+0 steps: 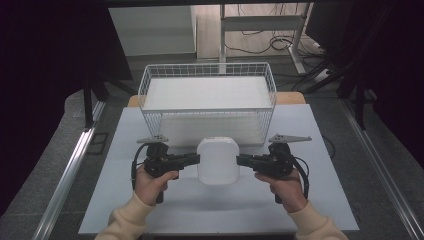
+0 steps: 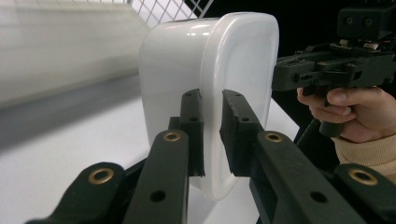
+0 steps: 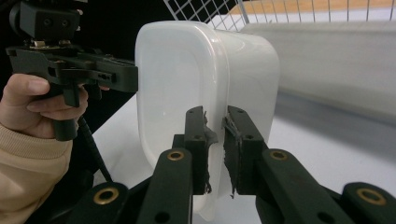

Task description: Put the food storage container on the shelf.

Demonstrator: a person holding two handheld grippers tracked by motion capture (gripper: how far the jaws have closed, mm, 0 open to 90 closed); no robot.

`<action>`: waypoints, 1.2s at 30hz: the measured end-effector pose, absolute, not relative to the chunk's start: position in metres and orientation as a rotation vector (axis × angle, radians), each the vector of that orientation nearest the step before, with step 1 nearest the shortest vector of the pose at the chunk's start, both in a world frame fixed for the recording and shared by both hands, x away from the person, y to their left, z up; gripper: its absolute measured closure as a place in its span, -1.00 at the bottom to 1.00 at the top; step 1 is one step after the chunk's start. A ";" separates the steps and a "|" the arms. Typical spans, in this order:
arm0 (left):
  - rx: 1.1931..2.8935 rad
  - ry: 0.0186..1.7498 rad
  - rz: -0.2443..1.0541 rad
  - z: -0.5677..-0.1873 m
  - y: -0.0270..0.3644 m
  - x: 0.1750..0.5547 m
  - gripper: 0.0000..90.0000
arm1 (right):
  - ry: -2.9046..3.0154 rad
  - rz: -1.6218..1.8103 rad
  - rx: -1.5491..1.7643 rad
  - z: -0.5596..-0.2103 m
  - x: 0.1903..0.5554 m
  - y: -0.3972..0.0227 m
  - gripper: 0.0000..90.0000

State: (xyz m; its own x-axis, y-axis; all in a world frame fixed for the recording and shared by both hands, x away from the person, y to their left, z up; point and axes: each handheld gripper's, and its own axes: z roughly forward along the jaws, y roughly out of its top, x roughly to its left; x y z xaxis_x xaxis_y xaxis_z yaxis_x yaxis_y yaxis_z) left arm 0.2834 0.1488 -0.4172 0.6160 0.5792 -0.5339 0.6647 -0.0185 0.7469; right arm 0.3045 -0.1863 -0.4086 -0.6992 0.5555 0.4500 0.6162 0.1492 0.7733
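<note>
A white, rounded-corner plastic container (image 1: 218, 161) sits between the two grippers over the pale grey table mat (image 1: 125, 200), just on the near side of a white wire basket (image 1: 207, 95). The left gripper (image 1: 196, 159) pinches the container's rim at its left edge — its jaws are clamped narrowly on the thin lip (image 2: 212, 140). The right gripper (image 1: 240, 160) does the same at the right edge, jaws nipped tight on the rim (image 3: 215, 140). Both grippers point inward — toward each other — each held in one hand.
</note>
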 end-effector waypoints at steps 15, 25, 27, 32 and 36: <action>1.667 1.014 -0.050 -0.386 0.156 0.302 0.78 | -2.367 -1.672 -1.156 -0.374 0.326 -0.179 0.77; 1.658 0.991 -0.035 -0.368 0.158 0.312 0.78 | -2.392 -1.698 -1.139 -0.354 0.334 -0.176 0.77; 1.657 0.985 -0.027 -0.363 0.159 0.314 0.77 | -2.401 -1.706 -1.134 -0.350 0.336 -0.175 0.77; 1.653 0.980 -0.020 -0.352 0.162 0.319 0.77 | -2.410 -1.715 -1.122 -0.337 0.340 -0.172 0.77; 1.657 0.977 -0.005 -0.344 0.163 0.322 0.77 | -2.420 -1.724 -1.114 -0.329 0.345 -0.171 0.77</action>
State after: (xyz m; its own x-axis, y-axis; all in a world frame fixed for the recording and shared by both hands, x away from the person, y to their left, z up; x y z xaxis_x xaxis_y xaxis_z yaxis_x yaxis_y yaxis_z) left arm 0.3225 0.1628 -0.3436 0.6531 0.5864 -0.4793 0.5908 0.0015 0.8068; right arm 0.3452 -0.1705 -0.3291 -0.7531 0.5527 0.3569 0.5179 0.1635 0.8397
